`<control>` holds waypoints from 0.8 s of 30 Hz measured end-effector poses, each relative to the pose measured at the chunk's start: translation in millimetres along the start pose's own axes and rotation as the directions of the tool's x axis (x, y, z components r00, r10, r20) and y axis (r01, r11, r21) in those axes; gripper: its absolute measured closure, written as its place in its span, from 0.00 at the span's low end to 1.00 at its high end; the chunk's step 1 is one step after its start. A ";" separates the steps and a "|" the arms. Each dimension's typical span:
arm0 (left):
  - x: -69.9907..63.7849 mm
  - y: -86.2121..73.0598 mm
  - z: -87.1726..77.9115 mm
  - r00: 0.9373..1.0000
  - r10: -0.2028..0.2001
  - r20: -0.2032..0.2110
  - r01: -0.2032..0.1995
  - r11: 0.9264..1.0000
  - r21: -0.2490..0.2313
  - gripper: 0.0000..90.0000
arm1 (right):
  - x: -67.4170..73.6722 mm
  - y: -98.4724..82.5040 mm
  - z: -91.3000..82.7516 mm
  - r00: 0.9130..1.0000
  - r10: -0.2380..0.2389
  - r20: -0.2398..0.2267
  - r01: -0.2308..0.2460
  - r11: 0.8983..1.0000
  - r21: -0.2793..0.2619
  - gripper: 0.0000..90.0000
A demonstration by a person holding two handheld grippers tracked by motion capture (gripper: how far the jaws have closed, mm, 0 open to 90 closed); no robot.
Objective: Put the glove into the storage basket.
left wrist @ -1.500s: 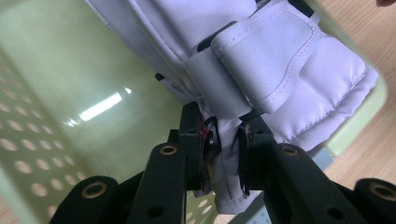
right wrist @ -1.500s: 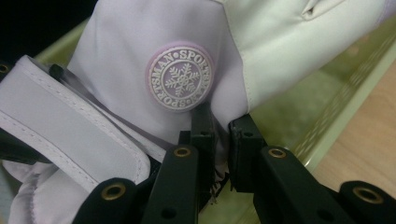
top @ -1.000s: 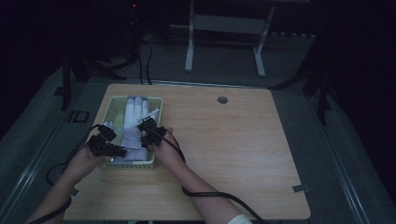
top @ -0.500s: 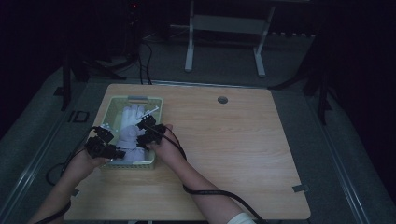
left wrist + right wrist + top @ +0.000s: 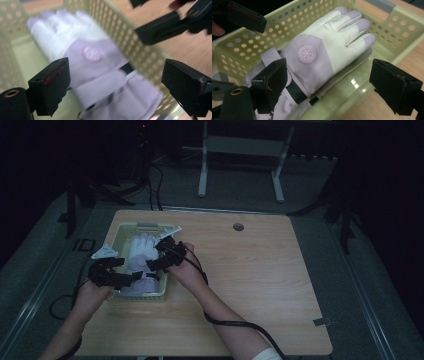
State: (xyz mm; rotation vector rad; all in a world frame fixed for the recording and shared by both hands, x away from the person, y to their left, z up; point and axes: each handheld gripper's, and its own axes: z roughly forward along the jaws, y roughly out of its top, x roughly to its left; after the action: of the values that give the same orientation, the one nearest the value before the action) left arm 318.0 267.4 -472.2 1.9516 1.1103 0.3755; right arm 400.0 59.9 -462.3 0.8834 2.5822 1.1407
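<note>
— Dark room all around, only the pale wooden table (image 5: 260,285) lit; what have you got in the left half of the high view?

— A pale green perforated plastic basket (image 5: 126,231) sits there, and the white-and-lilac padded glove (image 5: 142,248) with a round badge on its back lies flat inside it, fingers toward the top of the frame. In the right gripper view the glove (image 5: 317,57) fills the middle, cuff at lower left.

— And your tools?

— My left gripper (image 5: 131,278) and right gripper (image 5: 152,265) both hover over the cuff end. Their jaws have just been opening, and now they stand wide with nothing pinched — the glove (image 5: 92,62) is beneath them in the left gripper view, not pressed by either pad.

— So the release is the step in hand?

— I judge so. To finish it cleanly I'd lift both tools straight away from the basket, keeping the jaws spread so no pad snags the black cuff strap (image 5: 295,93), and steer clear of the basket wall (image 5: 329,100) — a nudge there could slide the whole thing along the table.
</note>
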 end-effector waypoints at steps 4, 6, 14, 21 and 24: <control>-14.2 4.3 3.7 1.000 0.025 -0.017 -0.025 1.000 0.001 0.10 | -6.6 -3.9 -7.9 1.000 -0.011 0.003 0.011 1.000 -0.006 0.16; -22.5 6.3 6.6 0.999 0.039 -0.031 -0.039 0.999 0.007 0.10 | -9.2 -6.5 -11.6 1.000 -0.022 0.010 0.022 1.000 0.002 0.16; -46.5 11.1 18.0 1.000 0.007 -0.006 -0.007 1.000 -0.002 0.10 | -25.3 -22.2 -27.2 0.999 -0.042 0.023 0.041 0.999 0.015 0.16; -69.0 14.7 27.7 0.997 0.071 -0.032 -0.071 0.997 -0.014 0.10 | -39.2 -44.3 -41.4 0.997 -0.067 0.042 0.066 0.997 0.032 0.16; -74.8 15.1 29.9 0.997 0.076 -0.017 -0.077 0.997 -0.017 0.10 | -42.2 -48.7 -44.6 0.996 -0.072 0.050 0.070 0.997 0.032 0.16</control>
State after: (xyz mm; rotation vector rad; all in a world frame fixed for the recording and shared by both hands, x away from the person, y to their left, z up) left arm 302.5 187.1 -468.0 1.9829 1.0414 0.4414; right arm 395.0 -18.0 -469.7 0.8089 2.5743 1.0489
